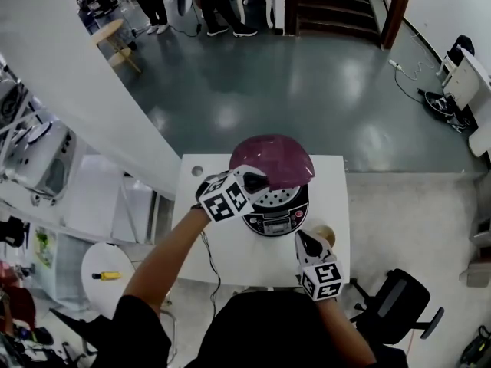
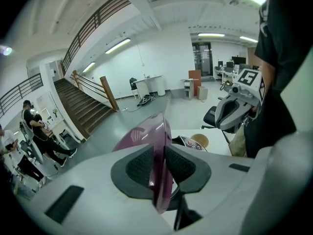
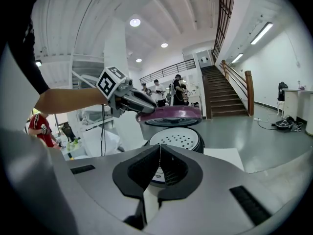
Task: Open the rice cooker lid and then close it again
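Above the rice cooker (image 1: 278,210), left gripper (image 1: 259,181) clamps the near-level lid (image 1: 275,159); right gripper (image 1: 305,241) closed empty.

Round tan item (image 1: 324,233) on white table (image 1: 253,261), office chair (image 1: 399,303) nr it, stairs (image 1: 330,6) bkgd

White table (image 1: 230,255) w/ rice cooker (image 1: 275,210), tan cup (image 1: 323,234).

The lid (image 1: 276,159) sits between the left gripper's (image 1: 259,181) jaws, above the rice cooker (image 1: 276,211), which stands on the table (image 1: 230,255) before the right gripper (image 1: 304,238).
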`<action>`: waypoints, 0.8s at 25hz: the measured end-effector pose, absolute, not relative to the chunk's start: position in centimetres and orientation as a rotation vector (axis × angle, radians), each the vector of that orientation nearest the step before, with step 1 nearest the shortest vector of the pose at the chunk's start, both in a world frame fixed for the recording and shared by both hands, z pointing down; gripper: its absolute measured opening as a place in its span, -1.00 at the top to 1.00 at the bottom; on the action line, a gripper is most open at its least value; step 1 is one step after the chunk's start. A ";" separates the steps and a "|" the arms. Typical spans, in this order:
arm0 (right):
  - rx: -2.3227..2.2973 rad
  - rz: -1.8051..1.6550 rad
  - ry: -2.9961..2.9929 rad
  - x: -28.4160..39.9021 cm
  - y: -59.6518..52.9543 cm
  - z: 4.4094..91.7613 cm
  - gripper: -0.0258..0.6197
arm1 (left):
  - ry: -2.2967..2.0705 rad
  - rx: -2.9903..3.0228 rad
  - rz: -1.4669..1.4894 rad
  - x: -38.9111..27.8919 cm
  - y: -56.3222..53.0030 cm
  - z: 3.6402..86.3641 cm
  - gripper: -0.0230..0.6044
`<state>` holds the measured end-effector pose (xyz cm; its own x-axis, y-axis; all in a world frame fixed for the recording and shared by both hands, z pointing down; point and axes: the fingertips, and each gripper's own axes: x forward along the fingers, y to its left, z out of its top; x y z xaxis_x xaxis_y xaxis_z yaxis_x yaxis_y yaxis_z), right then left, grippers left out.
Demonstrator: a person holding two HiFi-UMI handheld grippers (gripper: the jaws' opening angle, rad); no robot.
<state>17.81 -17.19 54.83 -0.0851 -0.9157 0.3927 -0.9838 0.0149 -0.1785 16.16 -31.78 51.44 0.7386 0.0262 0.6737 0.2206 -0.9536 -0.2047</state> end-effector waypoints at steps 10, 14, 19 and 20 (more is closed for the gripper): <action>1.993 0.618 -2.112 17.4 -17.3 55.1 0.92 | -0.199 -2.636 -1.068 15.6 -29.5 54.7 0.71; 1.992 0.622 -2.111 17.4 -17.5 55.2 0.92 | -0.213 -2.594 -1.092 15.4 -28.7 56.0 0.71; 1.983 0.628 -2.109 17.2 -17.6 55.7 0.92 | -0.238 -2.622 -1.123 15.2 -27.9 57.8 0.71; 1.980 0.632 -2.109 17.1 -17.6 55.8 0.92 | -0.243 -2.629 -1.129 15.1 -27.8 58.1 0.71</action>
